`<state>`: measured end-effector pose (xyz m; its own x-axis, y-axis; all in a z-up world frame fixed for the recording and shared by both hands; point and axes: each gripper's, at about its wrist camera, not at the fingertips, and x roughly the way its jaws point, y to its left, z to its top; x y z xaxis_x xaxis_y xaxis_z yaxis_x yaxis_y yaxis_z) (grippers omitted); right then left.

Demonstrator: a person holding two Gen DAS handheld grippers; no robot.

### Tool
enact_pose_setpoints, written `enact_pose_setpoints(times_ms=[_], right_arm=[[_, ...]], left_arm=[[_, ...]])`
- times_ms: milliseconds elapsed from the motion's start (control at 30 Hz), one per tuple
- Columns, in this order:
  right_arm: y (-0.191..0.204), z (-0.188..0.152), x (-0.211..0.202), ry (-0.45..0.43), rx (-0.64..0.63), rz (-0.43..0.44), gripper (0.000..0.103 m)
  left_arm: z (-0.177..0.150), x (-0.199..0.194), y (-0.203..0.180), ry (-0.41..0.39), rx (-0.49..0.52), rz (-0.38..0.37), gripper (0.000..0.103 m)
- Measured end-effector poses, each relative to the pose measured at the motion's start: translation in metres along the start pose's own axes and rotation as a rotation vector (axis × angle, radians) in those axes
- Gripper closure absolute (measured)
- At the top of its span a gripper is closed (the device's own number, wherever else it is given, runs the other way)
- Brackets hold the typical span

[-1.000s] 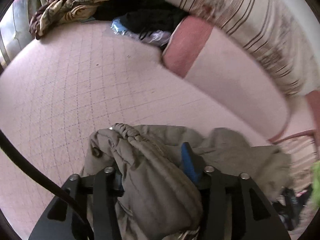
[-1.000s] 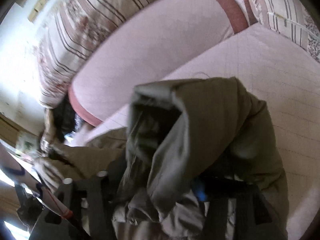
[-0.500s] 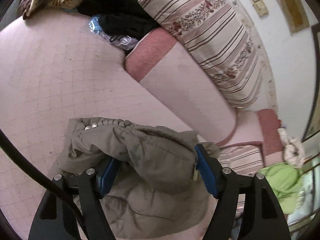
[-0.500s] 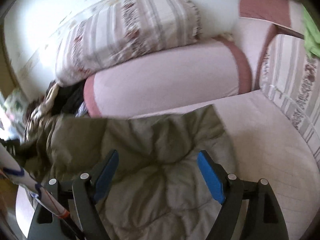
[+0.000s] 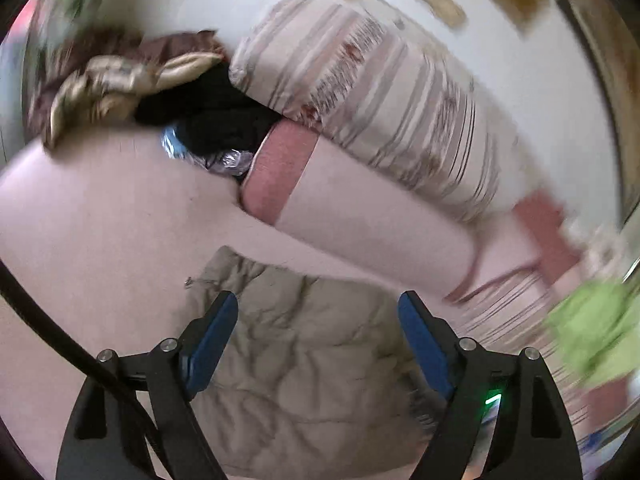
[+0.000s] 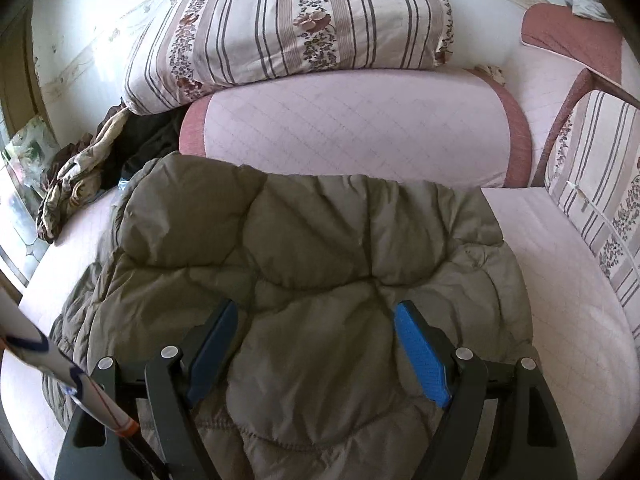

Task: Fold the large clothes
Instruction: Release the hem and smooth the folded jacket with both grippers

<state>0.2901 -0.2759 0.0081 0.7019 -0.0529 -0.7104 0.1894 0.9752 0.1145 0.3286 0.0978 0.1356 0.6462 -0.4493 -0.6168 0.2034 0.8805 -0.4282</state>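
An olive-grey quilted puffer jacket (image 6: 320,264) lies spread in a folded heap on the pink quilted bed (image 6: 560,312). In the right wrist view my right gripper (image 6: 316,316) hovers above it, open, blue pads wide apart with only jacket fabric below. The left wrist view is blurred by motion: the jacket (image 5: 304,360) lies under my left gripper (image 5: 320,308), whose jaws are opening, and nothing is pinched between its blue pads (image 5: 212,340).
A pink bolster (image 6: 360,132) and a striped floral pillow (image 6: 296,28) lie behind the jacket. Dark and patterned clothes (image 6: 80,168) are heaped at the far left. Another striped cushion (image 6: 600,184) is at the right; a green cloth (image 5: 592,340) lies beyond the bed.
Both grippers let go of the jacket and opened wide. The jacket dropped flat onto the bed. The left gripper rose and tilted; the right one rolled level.
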Motion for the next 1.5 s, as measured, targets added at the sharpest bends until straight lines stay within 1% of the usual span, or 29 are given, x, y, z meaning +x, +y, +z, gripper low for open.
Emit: enact_pose_setpoints(times_ms=[67, 100, 200, 300, 367, 467, 567, 700, 733, 800, 900, 1000, 1033, 1100, 1167, 1200, 1300, 1367, 1433, 1467, 1500], right_arm=[[0.004, 0.001, -0.001, -0.007, -0.007, 0.001, 0.018], [0.006, 0.003, 0.000, -0.013, -0.015, -0.003, 0.018], [0.013, 0.010, 0.005, -0.027, -0.055, -0.043, 0.018], [0.009, 0.019, 0.025, -0.005, -0.077, -0.091, 0.018], [0.000, 0.022, 0.040, 0.018, -0.079, -0.117, 0.018], [-0.016, 0.026, 0.062, 0.053, -0.069, -0.145, 0.018], [-0.035, 0.026, 0.080, 0.079, -0.033, -0.164, 0.018], [-0.062, 0.029, 0.102, 0.112, 0.065, -0.124, 0.016], [-0.067, 0.030, 0.107, 0.118, 0.083, -0.113, 0.015], [-0.070, 0.033, 0.115, 0.127, 0.099, -0.106, 0.013], [-0.072, 0.035, 0.126, 0.138, 0.106, -0.112, 0.011], [-0.069, 0.035, 0.129, 0.150, 0.096, -0.128, 0.010], [-0.067, 0.036, 0.128, 0.153, 0.091, -0.133, 0.010], [-0.065, 0.039, 0.119, 0.149, 0.080, -0.160, 0.010], [-0.062, 0.041, 0.096, 0.110, 0.091, -0.173, 0.011], [-0.062, 0.040, 0.080, 0.086, 0.103, -0.156, 0.011], [-0.059, 0.031, 0.041, 0.051, 0.096, -0.106, 0.011], [-0.058, 0.017, 0.021, 0.046, 0.064, -0.107, 0.011], [-0.060, 0.000, 0.012, 0.053, 0.050, -0.116, 0.011], [-0.063, -0.010, 0.011, 0.060, 0.045, -0.130, 0.011], [-0.065, -0.018, 0.011, 0.066, 0.042, -0.144, 0.011]], left_arm=[[-0.014, 0.029, -0.021, 0.047, 0.059, 0.047, 0.022], [-0.020, 0.043, -0.026, 0.069, 0.070, 0.057, 0.021], [-0.037, 0.099, -0.048, 0.145, 0.113, 0.103, 0.022], [-0.054, 0.154, -0.062, 0.213, 0.169, 0.192, 0.022], [-0.063, 0.188, -0.064, 0.253, 0.189, 0.235, 0.021], [-0.069, 0.221, -0.059, 0.289, 0.209, 0.291, 0.021], [-0.069, 0.240, -0.055, 0.283, 0.217, 0.303, 0.016], [-0.067, 0.260, -0.055, 0.277, 0.236, 0.304, 0.012], [-0.067, 0.264, -0.055, 0.298, 0.244, 0.315, 0.011], [-0.066, 0.271, -0.056, 0.289, 0.248, 0.318, 0.010], [-0.064, 0.279, -0.054, 0.285, 0.242, 0.321, 0.009], [-0.061, 0.275, -0.053, 0.294, 0.235, 0.321, 0.009], [-0.060, 0.269, -0.052, 0.302, 0.224, 0.314, 0.010], [-0.054, 0.247, -0.046, 0.294, 0.164, 0.296, 0.010], [-0.049, 0.216, -0.037, 0.277, 0.108, 0.264, 0.010], [-0.048, 0.205, -0.032, 0.271, 0.102, 0.258, 0.010], [-0.053, 0.168, -0.013, 0.225, 0.125, 0.310, 0.010], [-0.061, 0.152, 0.003, 0.202, 0.150, 0.369, 0.010], [-0.071, 0.148, 0.019, 0.203, 0.174, 0.414, 0.010], [-0.077, 0.150, 0.029, 0.216, 0.180, 0.441, 0.010], [-0.081, 0.151, 0.036, 0.223, 0.176, 0.449, 0.010]])
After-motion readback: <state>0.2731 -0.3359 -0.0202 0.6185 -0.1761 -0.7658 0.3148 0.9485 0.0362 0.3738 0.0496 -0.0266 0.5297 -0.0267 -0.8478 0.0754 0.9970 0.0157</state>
